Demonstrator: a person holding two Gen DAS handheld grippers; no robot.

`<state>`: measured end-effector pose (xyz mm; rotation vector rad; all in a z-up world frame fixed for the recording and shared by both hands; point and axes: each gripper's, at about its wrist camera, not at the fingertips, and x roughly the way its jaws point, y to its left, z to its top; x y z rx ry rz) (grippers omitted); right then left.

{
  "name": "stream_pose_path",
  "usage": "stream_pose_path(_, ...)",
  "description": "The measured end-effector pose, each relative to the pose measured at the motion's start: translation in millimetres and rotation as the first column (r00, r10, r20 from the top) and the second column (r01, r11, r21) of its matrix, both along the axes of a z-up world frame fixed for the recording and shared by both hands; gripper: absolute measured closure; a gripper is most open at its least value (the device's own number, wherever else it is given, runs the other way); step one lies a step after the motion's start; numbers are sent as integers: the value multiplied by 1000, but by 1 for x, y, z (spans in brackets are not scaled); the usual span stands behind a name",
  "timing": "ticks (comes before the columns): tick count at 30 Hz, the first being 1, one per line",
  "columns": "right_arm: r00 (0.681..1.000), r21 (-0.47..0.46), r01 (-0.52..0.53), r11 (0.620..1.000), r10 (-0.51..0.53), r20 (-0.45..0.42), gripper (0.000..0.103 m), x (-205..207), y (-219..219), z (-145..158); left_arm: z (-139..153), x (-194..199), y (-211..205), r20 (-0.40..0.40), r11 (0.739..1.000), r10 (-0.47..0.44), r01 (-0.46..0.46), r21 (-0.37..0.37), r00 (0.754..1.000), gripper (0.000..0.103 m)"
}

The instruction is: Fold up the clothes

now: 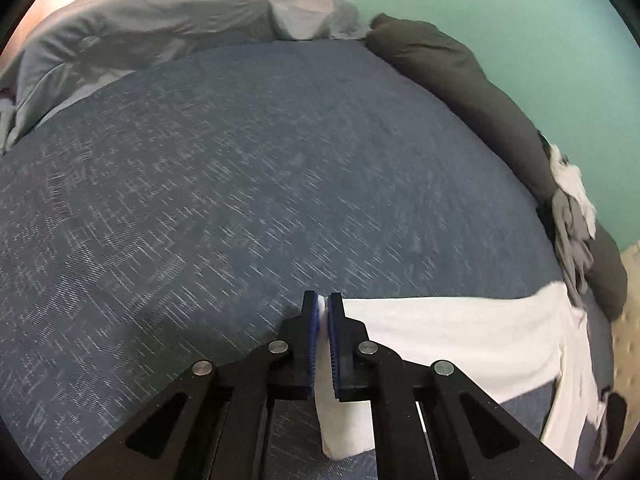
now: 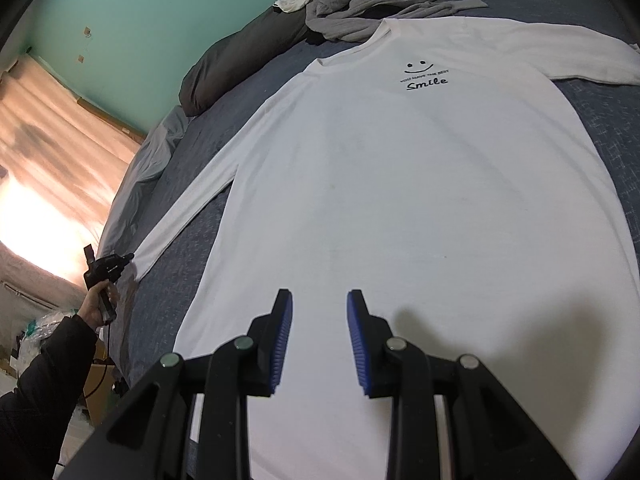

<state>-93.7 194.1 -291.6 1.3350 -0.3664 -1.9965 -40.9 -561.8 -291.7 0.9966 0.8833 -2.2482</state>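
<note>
Shirt: white long-sleeved shirt (image 2: 400, 200) lies flat, front up, on the blue bedspread (image 1: 240, 180); both sleeves spread outward; black smiley and "Smile" print (image 2: 426, 80) on the chest.
Left gripper: left gripper (image 1: 323, 304) clamped on the cuff end of one sleeve (image 1: 440, 328); white cloth fills the narrow slit between the blue ribbed pads, and a fold hangs below them. In the right wrist view a hand (image 2: 94, 308) in a dark sleeve holds this tool at the bed's edge.
Right gripper: right gripper (image 2: 319, 300) with jaws apart, holding nothing, above the lower body of the shirt; contact with the cloth cannot be told. Its shadow falls on the hem area.
Materials: shirt smooth knit, few creases; bedspread woven, with pale flecks; gripper bodies black, with silver pins.
Surroundings: grey garment (image 2: 360, 12) crumpled just past the collar, touching it; dark grey bolster (image 1: 460, 80) along the green wall (image 1: 500, 20); pale grey pillow (image 1: 140, 32) at the far end; lit curtain (image 2: 52, 160) off to the side.
</note>
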Motion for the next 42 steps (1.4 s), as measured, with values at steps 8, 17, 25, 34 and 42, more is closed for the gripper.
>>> stream_pose_path(8,1000,12,18,1000,-18,13,75,0,10,-4,-22,-12,-12,59,998,25,-28,56,998,97)
stream_pose_path(17,1000,-10,27,1000,-27,2,75,-2,16,3,-2,-23,1,97,1000,25,-25,-7,995,91)
stream_pose_path(25,998,-17,57,998,-57,18,71,-2,45,10,23,-23,43,106,995,-93,96,-27,990,83)
stream_pose_path(34,990,-35,143,989,-143,19,65,0,95,13,9,-74,164,4,933,-329,325,152,944,78)
stream_pose_path(42,987,-52,160,986,-161,0,65,-9,97,4,-10,-151,280,-51,865,-445,444,235,894,73)
